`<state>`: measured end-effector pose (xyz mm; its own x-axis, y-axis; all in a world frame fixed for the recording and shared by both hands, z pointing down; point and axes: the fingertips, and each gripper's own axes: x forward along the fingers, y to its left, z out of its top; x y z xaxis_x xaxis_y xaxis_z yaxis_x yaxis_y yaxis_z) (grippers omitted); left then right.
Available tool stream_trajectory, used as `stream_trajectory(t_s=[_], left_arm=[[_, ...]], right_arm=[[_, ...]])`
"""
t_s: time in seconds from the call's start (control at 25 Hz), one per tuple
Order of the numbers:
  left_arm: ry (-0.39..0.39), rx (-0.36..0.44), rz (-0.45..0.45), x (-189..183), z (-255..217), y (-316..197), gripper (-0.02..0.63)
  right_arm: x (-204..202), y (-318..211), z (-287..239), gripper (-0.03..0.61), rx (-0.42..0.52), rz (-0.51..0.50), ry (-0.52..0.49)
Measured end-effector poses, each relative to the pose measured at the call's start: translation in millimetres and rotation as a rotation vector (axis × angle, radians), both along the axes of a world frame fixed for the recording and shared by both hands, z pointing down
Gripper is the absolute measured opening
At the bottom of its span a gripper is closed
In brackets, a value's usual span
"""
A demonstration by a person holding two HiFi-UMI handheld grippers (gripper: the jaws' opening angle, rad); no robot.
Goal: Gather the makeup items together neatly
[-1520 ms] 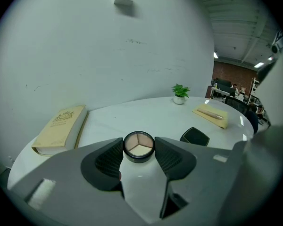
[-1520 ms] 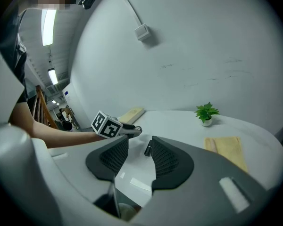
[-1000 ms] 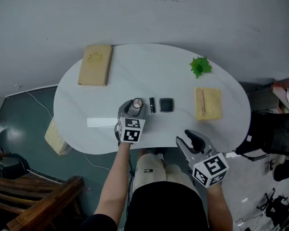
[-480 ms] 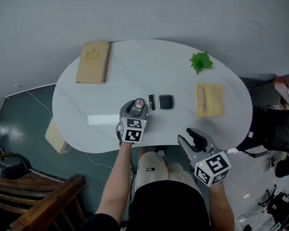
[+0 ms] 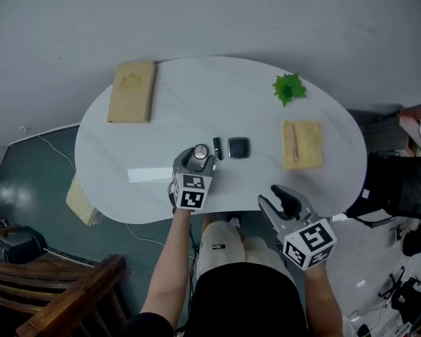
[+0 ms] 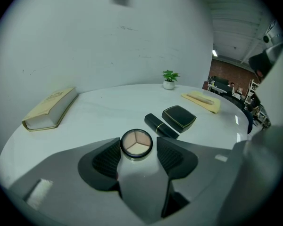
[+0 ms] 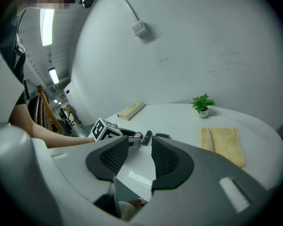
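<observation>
Left gripper view shows my left claw (image 6: pixel 137 146) low in the frame. Its jaws have just been opening, and the round compact (image 6: pixel 136 142) sits on the table (image 6: pixel 108 112) between their tips. The compact's lid is off or clear, with three pale shades showing. The pads stand close on either side but are not pressing on it, at least on the right, where a thin gap shows.

Just beyond the compact, toward the centre right of the frame, lies a black lipstick tube (image 6: pixel 161 126). A black square compact (image 6: pixel 179 117) lies right beside the tube. The three make a short row near the middle of the table.

A tan book (image 6: pixel 49 108) lies at the left edge. A small green plant (image 6: pixel 169 78) stands at the far side. A yellow cloth (image 6: pixel 202 100) lies at the right, with a thin pinkish stick on it that I cannot identify.

In the right gripper view my right claw (image 7: pixel 140 147) is moderately wide, with nothing between its jaws. In the head view it hangs at the lower right, off the near edge of the table and well apart from the makeup.
</observation>
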<state>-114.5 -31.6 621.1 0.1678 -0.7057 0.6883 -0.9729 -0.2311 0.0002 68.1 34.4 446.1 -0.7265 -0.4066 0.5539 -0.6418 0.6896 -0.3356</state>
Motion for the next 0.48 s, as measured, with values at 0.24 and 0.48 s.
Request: stream_trajectory(t_s=[0.24, 0.48], left_arm=[[-0.013, 0.018, -0.009, -2, -10, 4, 0.239], [-0.017, 0.039, -0.029, -5, -34, 17, 0.228]], right_arm=[[6, -2, -3, 0.164, 0.013, 0.007, -0.004], [14, -7, -8, 0.164, 0.033, 0.020, -0.012]])
